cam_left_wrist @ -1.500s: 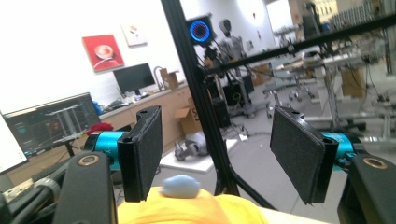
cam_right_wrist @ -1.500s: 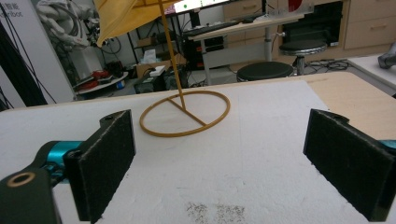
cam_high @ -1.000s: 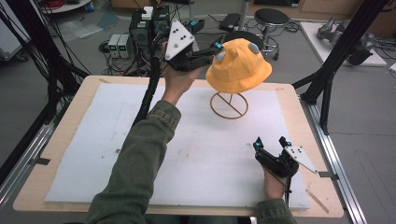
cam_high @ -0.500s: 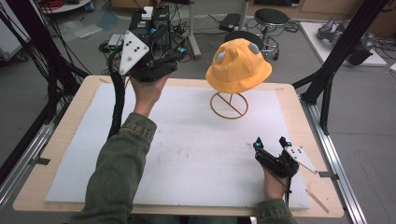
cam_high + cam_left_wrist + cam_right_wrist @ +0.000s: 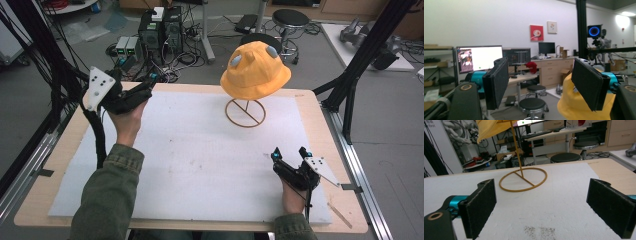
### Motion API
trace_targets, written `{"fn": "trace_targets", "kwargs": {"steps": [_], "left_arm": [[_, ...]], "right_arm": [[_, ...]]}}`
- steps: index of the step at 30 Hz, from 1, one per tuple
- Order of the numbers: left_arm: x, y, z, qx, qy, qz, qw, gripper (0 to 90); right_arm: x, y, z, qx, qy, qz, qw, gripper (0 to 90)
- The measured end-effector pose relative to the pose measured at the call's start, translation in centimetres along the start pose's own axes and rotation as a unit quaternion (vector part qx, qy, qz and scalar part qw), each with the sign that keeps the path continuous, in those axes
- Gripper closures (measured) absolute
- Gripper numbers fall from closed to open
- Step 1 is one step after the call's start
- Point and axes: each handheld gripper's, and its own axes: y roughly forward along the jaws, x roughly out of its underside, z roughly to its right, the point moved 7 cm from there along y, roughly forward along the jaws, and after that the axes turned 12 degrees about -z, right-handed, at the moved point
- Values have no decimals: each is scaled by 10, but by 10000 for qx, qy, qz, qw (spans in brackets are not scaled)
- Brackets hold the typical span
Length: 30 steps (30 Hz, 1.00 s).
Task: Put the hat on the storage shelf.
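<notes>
one yellow hat [image 5: 255, 72], one wire stand [image 5: 245, 112], one white mat [image 5: 190, 160] on the table, two grippers: left [image 5: 145, 85], right [image 5: 288, 153].

Illumination is even, diffuse and indoor, with no hard shadows on the white mat [image 5: 200, 165]. A lit ceiling fixture [image 5: 625, 13] blooms at the upper right of the left gripper view, and the monitor [image 5: 482, 58] is overexposed. All views are soft and low in detail. Near jaw pads are slightly defocused.
</notes>
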Motion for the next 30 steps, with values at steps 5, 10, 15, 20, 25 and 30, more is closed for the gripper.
{"fn": "trace_targets", "kwargs": {"steps": [5, 10, 15, 20, 25, 30], "left_arm": [[20, -20, -19, -305, -22, -193, 9993, 288], [39, -46, -33, -588, -101, -377, 9975, 274], [50, -71, -40, -800, -35, -474, 9957, 265], [68, -90, -51, -1031, -166, -624, 9926, 255], [98, -102, -54, -1154, -269, -731, 9903, 275], [126, -113, -55, -1255, -483, -918, 9867, 271]], "right_arm": [[0, 0, 0, 13, -17, -9, 10000, 80], [1, -2, 0, 28, -1, 1, 10000, 79], [3, -6, 4, 27, 202, 86, 9998, 80], [2, -7, 3, 81, 155, 145, 9997, 80], [2, -7, 3, 120, 77, 154, 9998, 80], [2, -8, 3, 167, 8, 176, 9997, 80]]}}
